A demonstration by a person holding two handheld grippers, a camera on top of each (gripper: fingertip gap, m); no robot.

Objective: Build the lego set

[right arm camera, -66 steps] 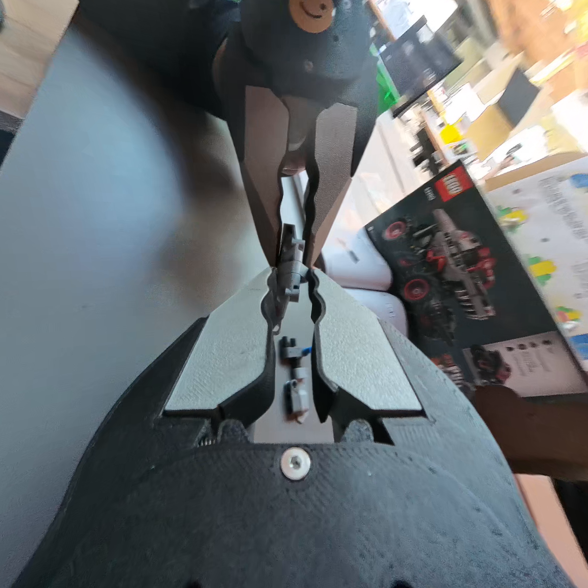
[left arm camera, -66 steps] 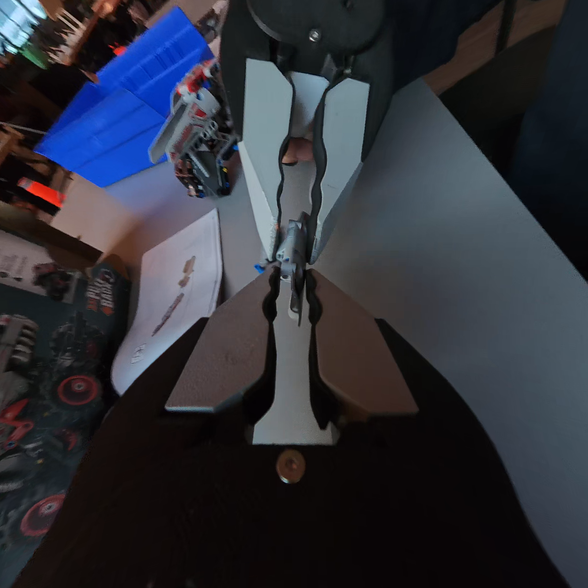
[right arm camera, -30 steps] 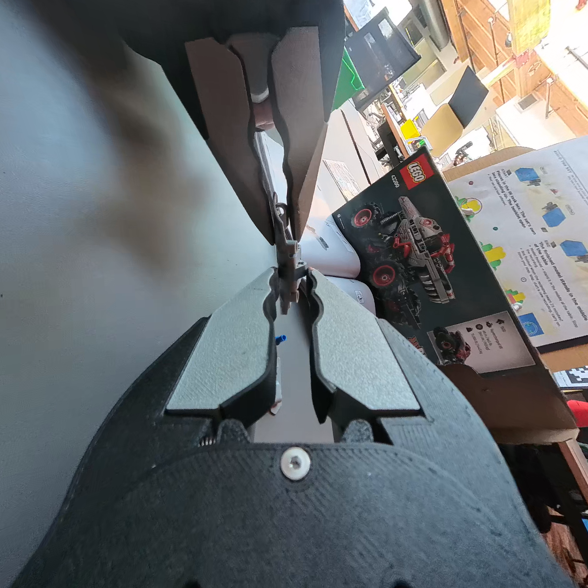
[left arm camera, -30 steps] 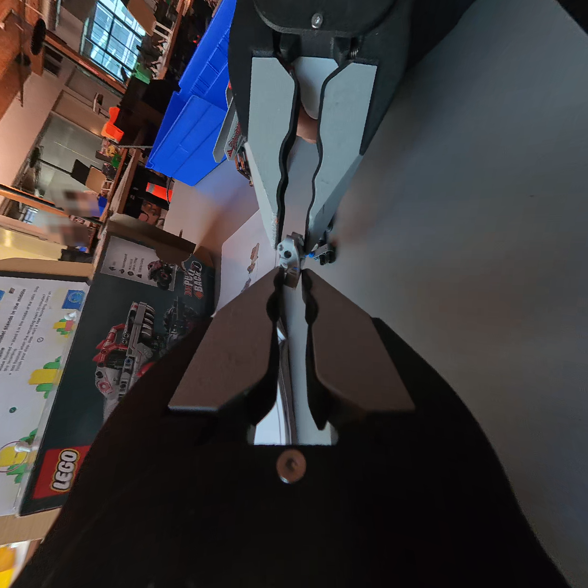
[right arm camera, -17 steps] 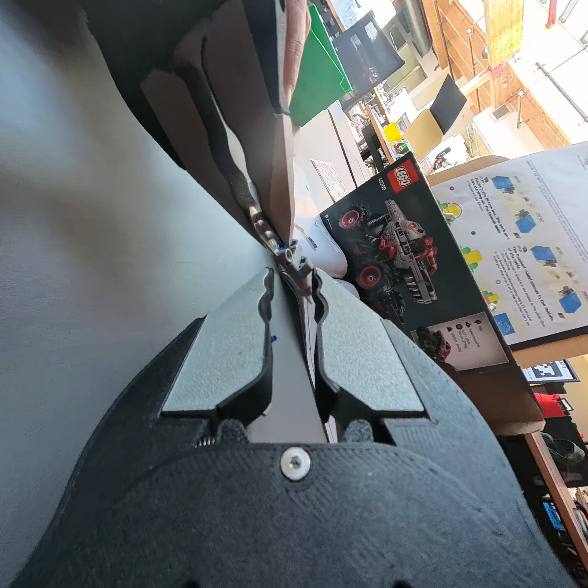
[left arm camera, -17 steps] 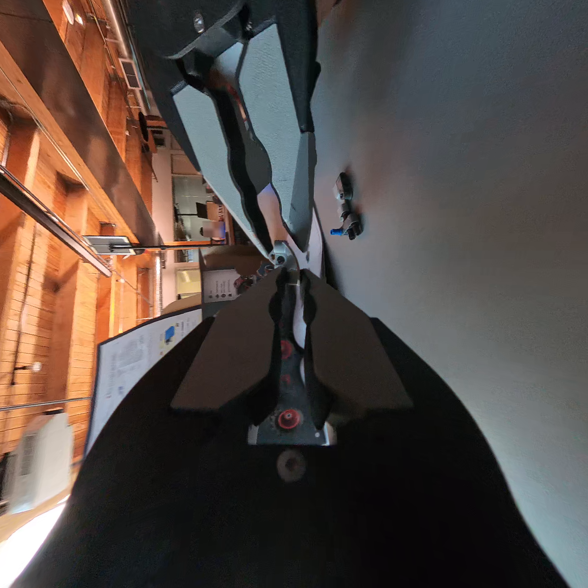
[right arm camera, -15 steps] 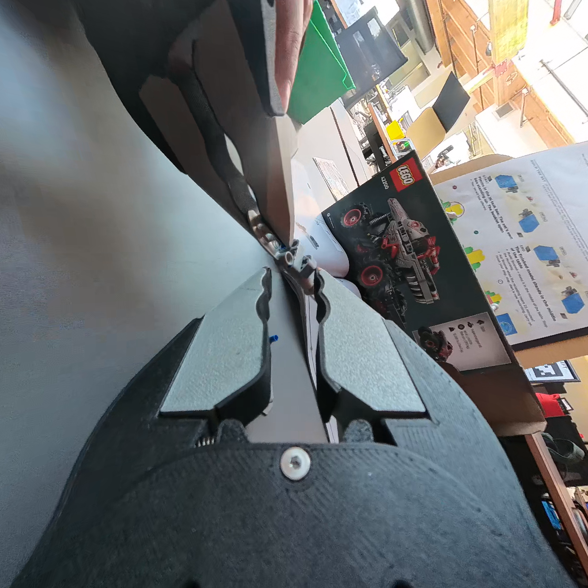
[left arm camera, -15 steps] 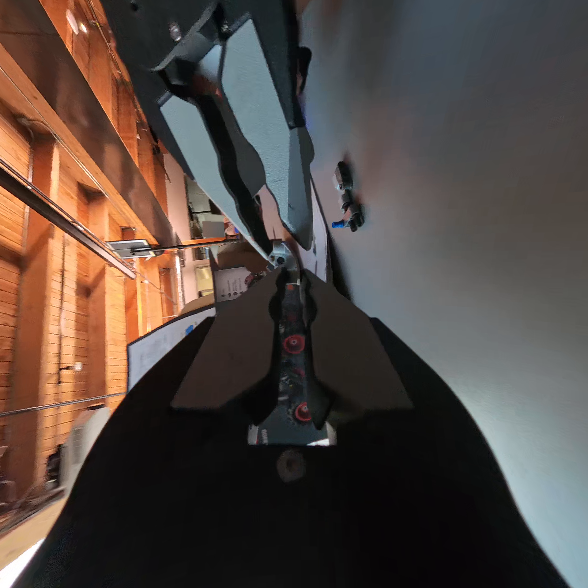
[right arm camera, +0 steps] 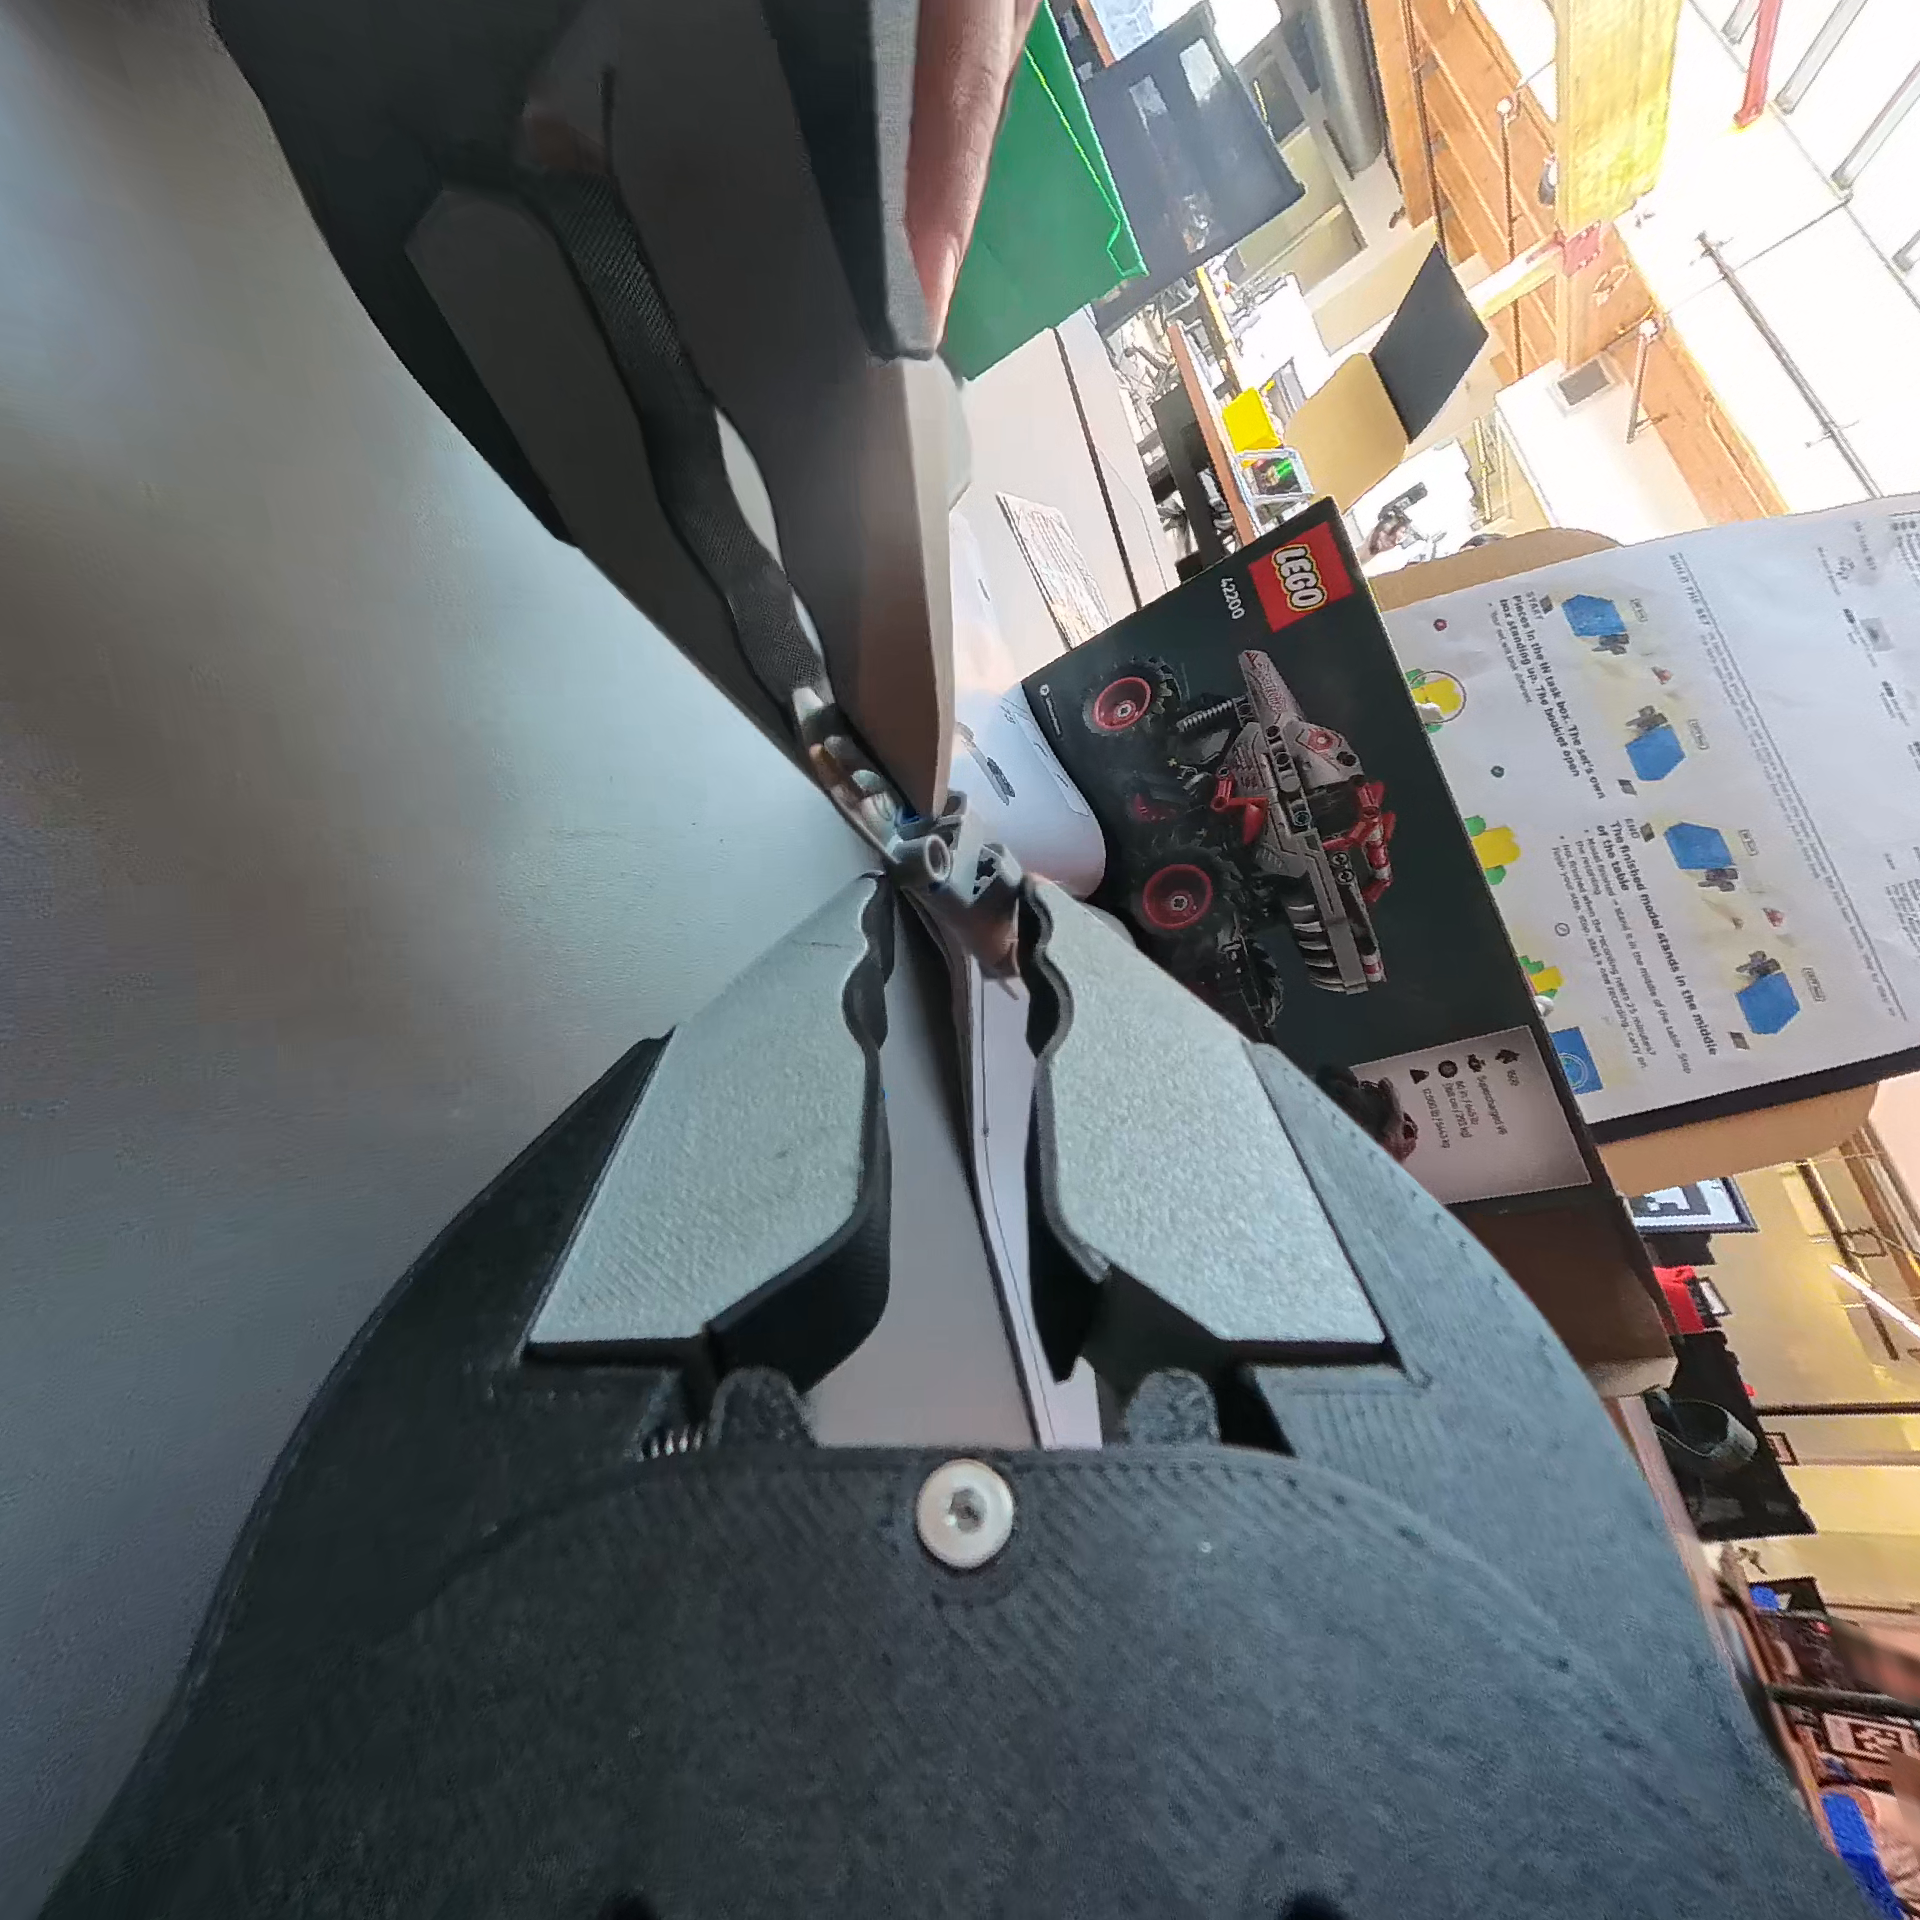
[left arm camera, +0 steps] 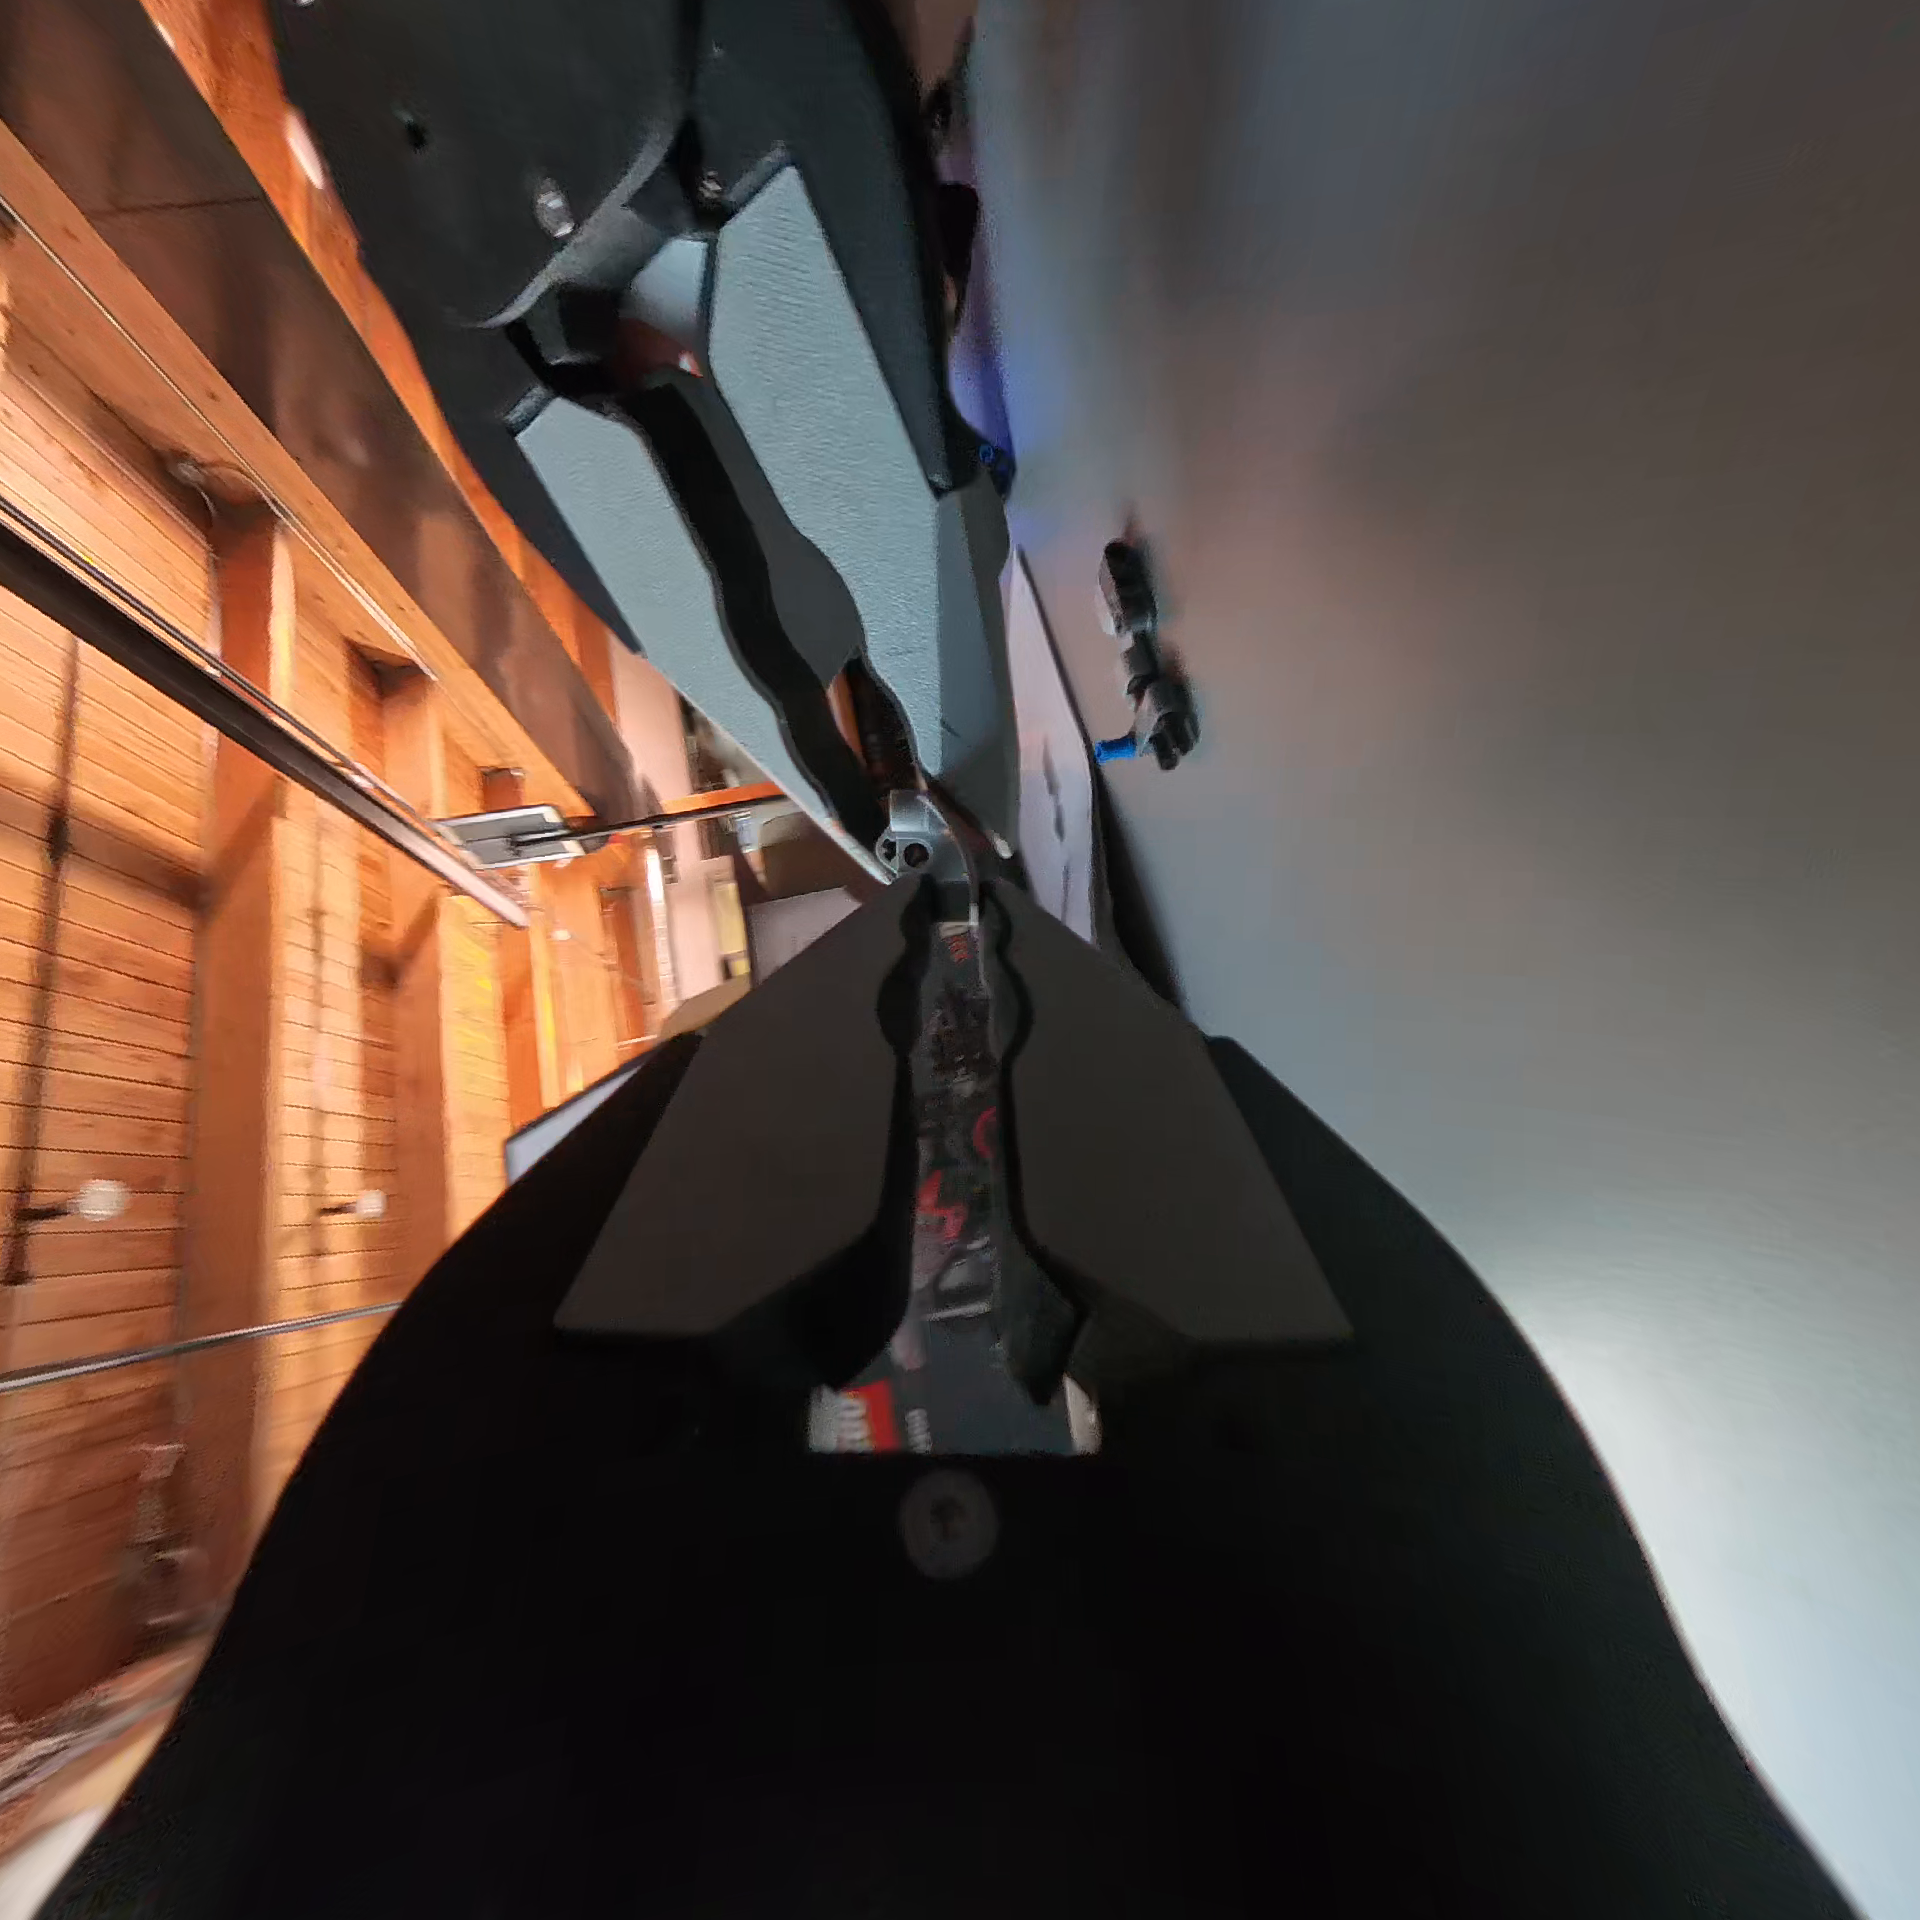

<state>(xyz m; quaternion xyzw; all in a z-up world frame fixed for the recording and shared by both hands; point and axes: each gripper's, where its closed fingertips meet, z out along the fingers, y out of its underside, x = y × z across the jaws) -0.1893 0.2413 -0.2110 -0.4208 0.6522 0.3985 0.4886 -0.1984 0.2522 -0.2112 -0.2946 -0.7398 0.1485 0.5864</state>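
Observation:
A small grey lego assembly point(left arm camera: 912, 837) hangs in the air between both grippers, which meet tip to tip. My left gripper point(left arm camera: 951, 902), with dark brown fingers, is shut on one end of it. My right gripper point(right arm camera: 954, 906), with light grey fingers, is shut on the other end, where the assembly point(right arm camera: 940, 860) shows a round hole and a blue pin. A loose dark lego piece with a blue pin point(left arm camera: 1143, 665) lies on the grey table point(left arm camera: 1558, 727), apart from both grippers.
The black lego box point(right arm camera: 1299, 831) stands upright by the table, with a white instruction sheet point(right arm camera: 1714, 790) beside it. A white booklet point(right arm camera: 1029, 800) lies under the grippers. A green bin point(right arm camera: 1029, 229) is farther off. A hand point(right arm camera: 951, 156) holds the left gripper.
Both grippers have rolled together with the grey assembly held between them, so the table now stands on edge in both views. The dark piece with the blue pin stays on the table.

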